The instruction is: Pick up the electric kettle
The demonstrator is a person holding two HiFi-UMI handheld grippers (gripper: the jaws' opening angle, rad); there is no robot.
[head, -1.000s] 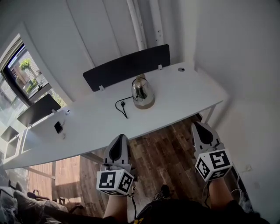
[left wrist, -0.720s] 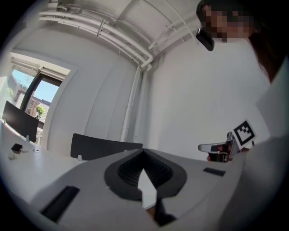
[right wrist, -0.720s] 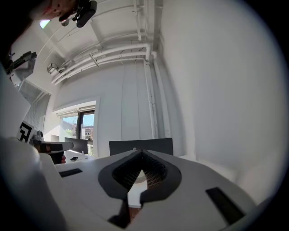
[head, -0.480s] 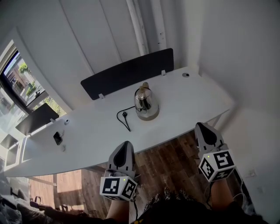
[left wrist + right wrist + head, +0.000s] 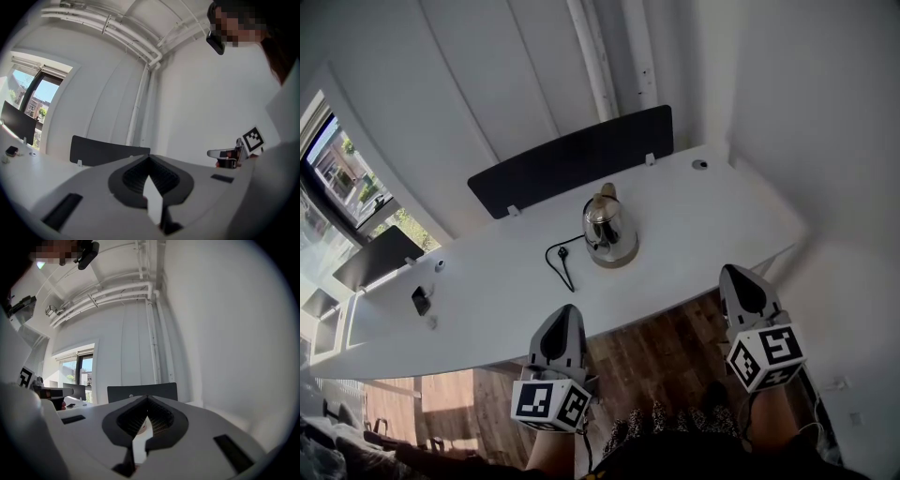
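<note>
Polished steel electric kettle (image 5: 607, 228) stands mid white desk (image 5: 712, 211). Left gripper (image 5: 562, 321) and right gripper (image 5: 739, 284) are both closed and empty, held level short of the desk edge: likely approach stage.

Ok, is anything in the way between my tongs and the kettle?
Nothing visible blocks it. The electric kettle stands alone mid-desk, with only bare desk between it and the left tongs and right tongs, both shut. Its black cord lies flat to its left, nearer the left tongs' approach.

The shiny steel electric kettle (image 5: 609, 228) stands upright, seemingly on its base, mid-desk
</note>
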